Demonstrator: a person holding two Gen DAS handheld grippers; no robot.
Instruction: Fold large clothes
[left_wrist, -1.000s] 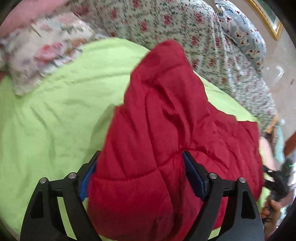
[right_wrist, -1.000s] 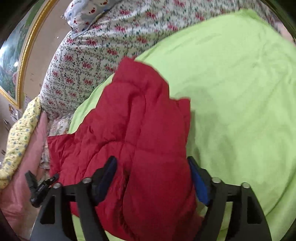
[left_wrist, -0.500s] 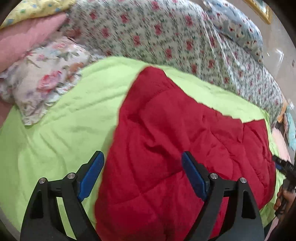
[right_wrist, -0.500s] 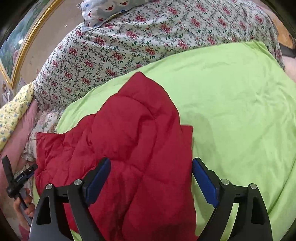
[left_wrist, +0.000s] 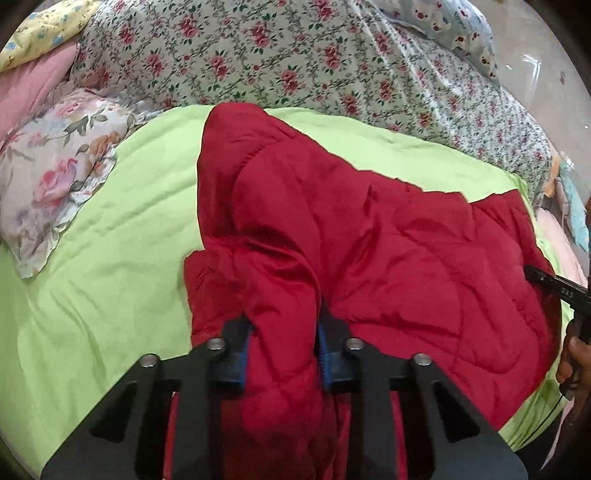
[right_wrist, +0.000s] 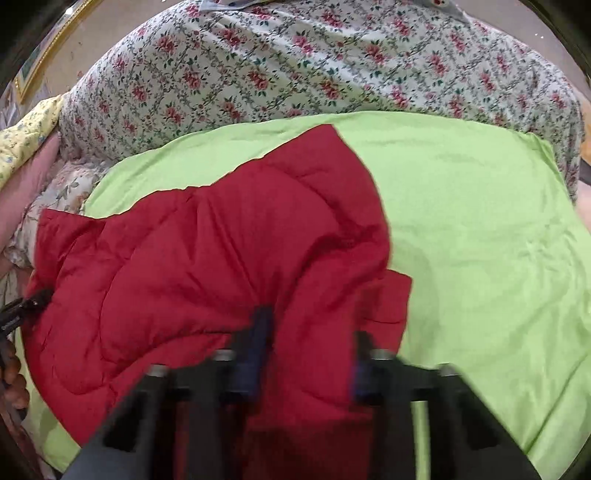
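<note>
1. Since the earlier frames, both grippers have just been closing: each pair of blue-padded jaws stood wide astride the garment and now pinches a bunched fold of it.
2. One red quilted padded jacket (left_wrist: 369, 236) lies spread on one lime-green bed sheet (left_wrist: 103, 258), with one narrow end reaching toward the far floral bedding.
3. Left gripper (left_wrist: 282, 328): jaws narrow, pads pressed on a raised ridge of red fabric at the garment's near left edge; it points steeply downward.
4. Right gripper (right_wrist: 308, 343): jaws narrow, clamped on a fold at the garment's near right edge; it is also angled downward. Its fingers are motion-blurred, so the pad contact is hard to make out.
5. One rose-print floral quilt (left_wrist: 295, 62) lies behind the sheet; one pale floral pillow (left_wrist: 55, 173) sits on the sheet's left side, apart from the jacket.
6. Each view shows the opposite gripper only as a dark tip at the frame edge, with part of a hand (left_wrist: 574, 354) cut off.
</note>
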